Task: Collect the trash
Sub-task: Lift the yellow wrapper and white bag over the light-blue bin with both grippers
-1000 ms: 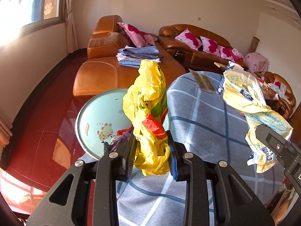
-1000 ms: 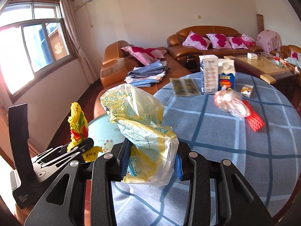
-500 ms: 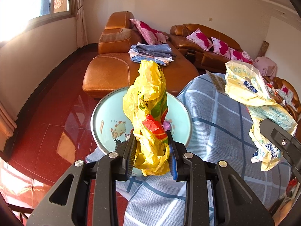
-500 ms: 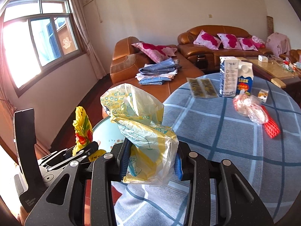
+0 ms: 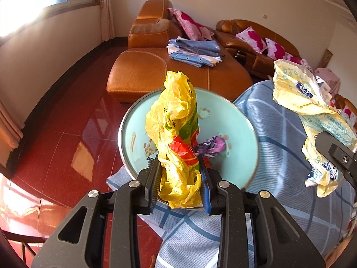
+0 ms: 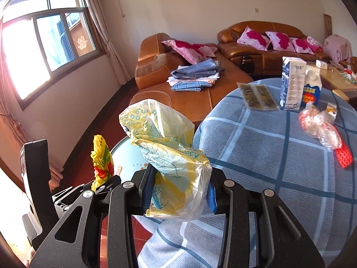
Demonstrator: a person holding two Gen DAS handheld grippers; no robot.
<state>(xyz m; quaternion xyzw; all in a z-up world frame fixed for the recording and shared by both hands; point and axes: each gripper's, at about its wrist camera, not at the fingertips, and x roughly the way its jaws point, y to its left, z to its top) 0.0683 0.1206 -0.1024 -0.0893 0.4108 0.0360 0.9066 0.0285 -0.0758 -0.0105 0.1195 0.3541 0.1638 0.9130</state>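
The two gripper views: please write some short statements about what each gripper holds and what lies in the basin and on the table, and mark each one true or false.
1. The left gripper is shut on a crumpled yellow plastic bag. True.
2. The right gripper is open and holds nothing. False: it is shut on a pale yellow and white plastic wrapper.
3. The light blue basin below the left gripper holds a purple wrapper. True.
4. The two cartons lie flat on the floor. False: they stand upright on the blue checked tablecloth.
5. A clear bag with a red net lies on the tablecloth. True.
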